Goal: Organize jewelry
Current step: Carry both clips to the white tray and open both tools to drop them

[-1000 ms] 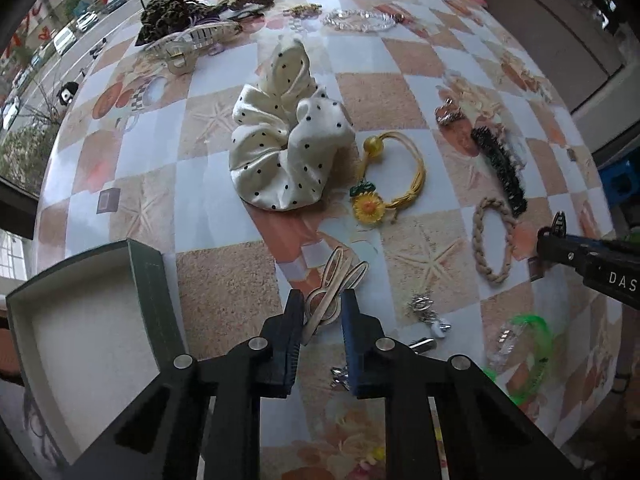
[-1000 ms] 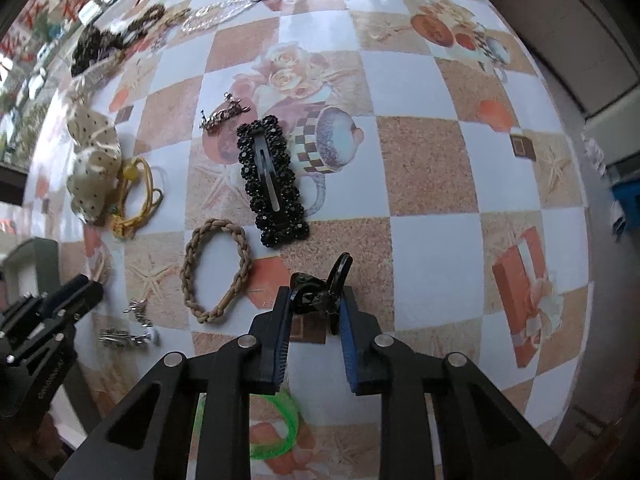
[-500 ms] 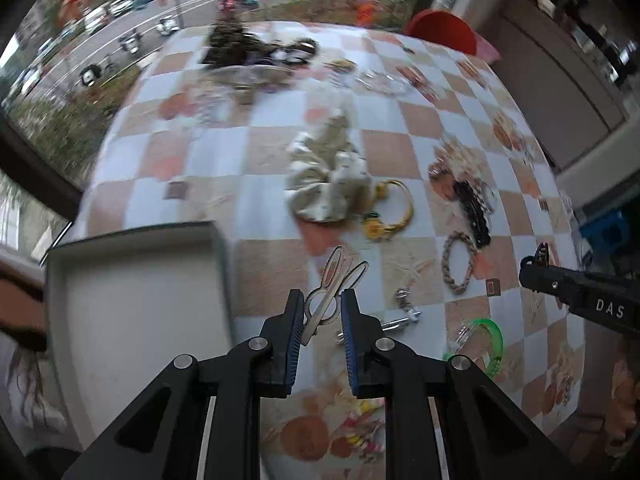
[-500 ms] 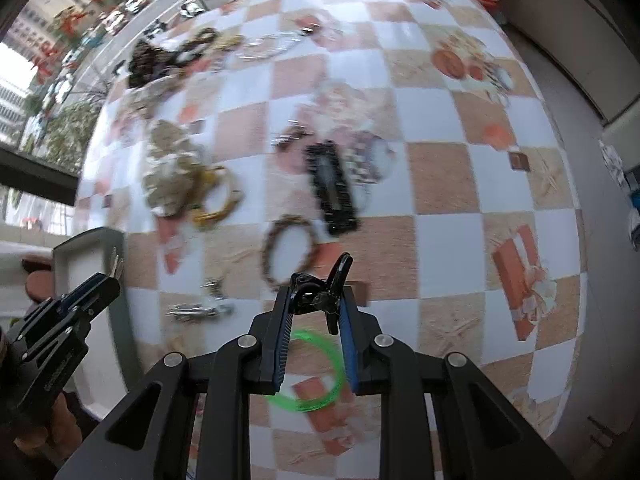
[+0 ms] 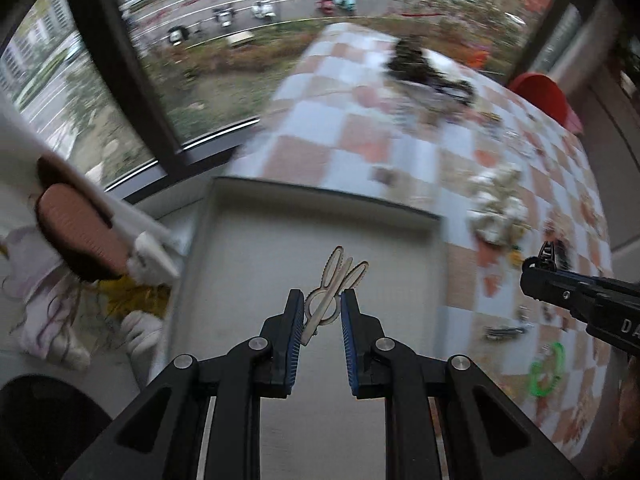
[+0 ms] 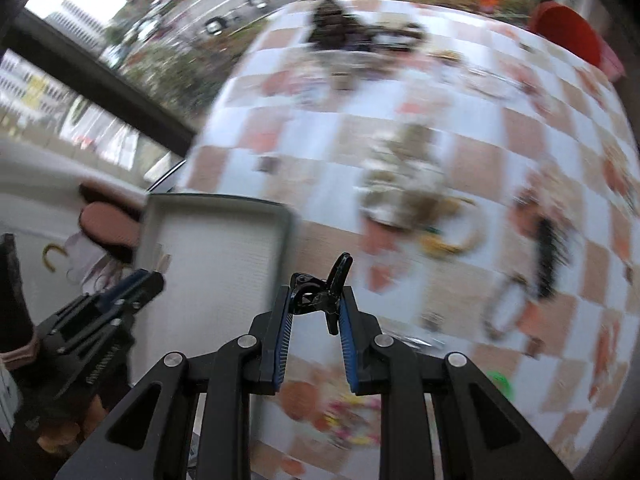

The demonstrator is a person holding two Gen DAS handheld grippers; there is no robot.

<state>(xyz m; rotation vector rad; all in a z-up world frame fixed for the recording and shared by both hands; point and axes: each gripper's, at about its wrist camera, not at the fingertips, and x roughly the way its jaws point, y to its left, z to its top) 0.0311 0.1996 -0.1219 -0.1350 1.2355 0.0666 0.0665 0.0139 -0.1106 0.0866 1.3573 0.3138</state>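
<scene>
Overhanging the checkered-cloth table (image 5: 352, 148) at its near edge, the shallow grey rectangular tray (image 5: 320, 200) is lying mostly bare; the left claw (image 5: 320, 312) is clamping a beige plastic hair clip (image 5: 336, 292) above it, while the right claw (image 6: 314, 306) is gripping a black claw clip (image 6: 320, 292) beside the tray's right rim.

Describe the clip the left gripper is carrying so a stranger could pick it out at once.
Find the grey tray at the window-side edge of the checkered table. Above it, the left gripper pinches a beige hair clip, slim prongs fanning forward. The right gripper holds a glossy black clip.
</scene>
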